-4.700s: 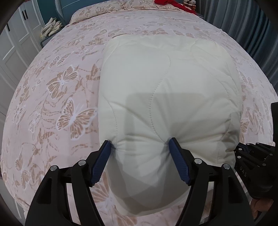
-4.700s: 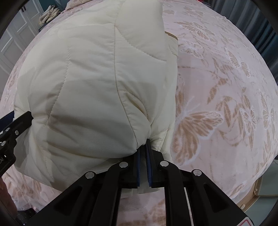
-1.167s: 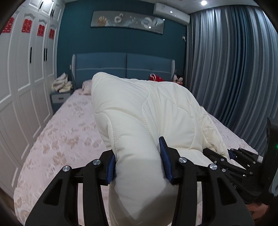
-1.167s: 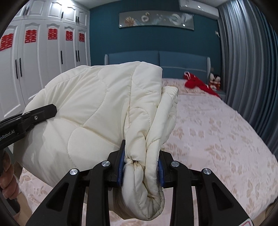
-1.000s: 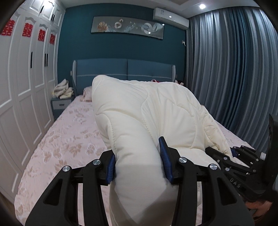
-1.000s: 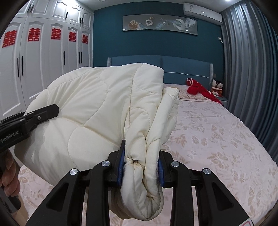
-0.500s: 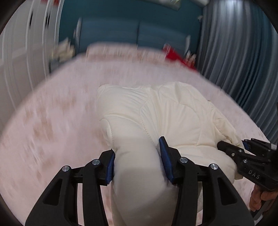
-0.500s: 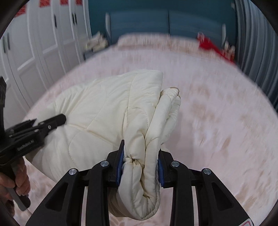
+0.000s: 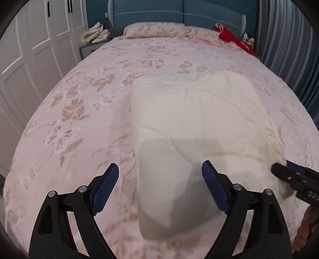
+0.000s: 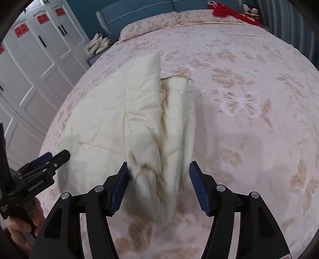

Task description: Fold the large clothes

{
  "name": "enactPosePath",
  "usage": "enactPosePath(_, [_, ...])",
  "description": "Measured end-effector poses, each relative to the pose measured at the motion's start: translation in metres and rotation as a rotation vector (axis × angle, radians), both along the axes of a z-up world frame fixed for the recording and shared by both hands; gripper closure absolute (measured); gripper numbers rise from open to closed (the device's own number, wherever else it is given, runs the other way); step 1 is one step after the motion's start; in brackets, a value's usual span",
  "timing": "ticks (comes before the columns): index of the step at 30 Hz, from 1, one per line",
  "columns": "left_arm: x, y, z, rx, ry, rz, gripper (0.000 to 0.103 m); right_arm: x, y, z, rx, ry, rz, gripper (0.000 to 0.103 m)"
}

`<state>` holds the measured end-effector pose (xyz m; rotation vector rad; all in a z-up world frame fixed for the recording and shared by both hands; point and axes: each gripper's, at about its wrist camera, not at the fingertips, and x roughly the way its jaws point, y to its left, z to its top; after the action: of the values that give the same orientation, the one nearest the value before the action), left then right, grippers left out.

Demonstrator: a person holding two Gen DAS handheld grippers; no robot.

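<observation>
A cream quilted jacket (image 9: 195, 127) lies folded into a thick rectangle on the pink butterfly bedspread (image 9: 79, 111). My left gripper (image 9: 160, 189) is open over its near left corner, holding nothing. My right gripper (image 10: 159, 187) is open over the jacket's layered near right edge (image 10: 171, 127), holding nothing. The right gripper's tips also show at the right in the left wrist view (image 9: 287, 173). The left gripper shows at the left in the right wrist view (image 10: 49, 159).
A pillow (image 9: 155, 29) and a red item (image 9: 229, 37) lie at the head of the bed by the blue headboard (image 9: 179, 10). White wardrobe doors (image 9: 30, 49) stand on the left and grey curtains (image 9: 289, 39) on the right. A nightstand carries folded cloth (image 9: 95, 35).
The jacket was held up in both grippers; it now lies flat on the bed. Both grippers have opened and let go of it.
</observation>
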<state>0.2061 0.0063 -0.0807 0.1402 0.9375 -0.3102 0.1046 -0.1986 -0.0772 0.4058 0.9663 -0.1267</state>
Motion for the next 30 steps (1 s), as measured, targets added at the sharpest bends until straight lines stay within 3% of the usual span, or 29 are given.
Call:
enactPosePath(4, [-0.021, 0.003, 0.012, 0.014, 0.066, 0.048, 0.020, -0.024, -0.001, 0.030, -0.041, -0.019, -0.033, 0.047])
enactPosePath(5, [-0.023, 0.003, 0.013, 0.019, 0.078, 0.062, 0.020, -0.024, 0.000, 0.034, -0.045, -0.020, -0.020, 0.054])
enactPosePath(6, [-0.027, 0.004, 0.015, 0.023, 0.090, 0.076, 0.020, -0.024, 0.006, 0.040, -0.067, -0.010, 0.006, 0.074])
enactPosePath(7, [-0.031, 0.005, 0.017, 0.025, 0.098, 0.086, 0.020, -0.024, 0.009, 0.043, -0.084, -0.005, 0.021, 0.084])
enactPosePath(10, [-0.036, 0.004, 0.018, 0.038, 0.108, 0.103, 0.020, -0.020, 0.026, 0.053, -0.171, -0.006, 0.079, 0.094])
enactPosePath(14, [-0.038, 0.002, 0.023, 0.055, 0.114, 0.115, 0.020, -0.001, 0.051, 0.064, -0.320, -0.014, 0.159, 0.096])
enactPosePath(20, [-0.027, 0.001, 0.038, 0.048, 0.091, 0.130, 0.020, 0.044, 0.056, 0.064, -0.338, 0.003, 0.195, 0.096])
enactPosePath(24, [-0.011, 0.002, 0.044, 0.033, 0.086, 0.150, 0.020, 0.071, 0.046, 0.032, -0.266, 0.091, 0.209, 0.096])
enactPosePath(30, [0.008, -0.002, 0.025, 0.043, 0.123, 0.136, 0.022, 0.072, 0.022, -0.019, -0.221, 0.188, 0.175, 0.098])
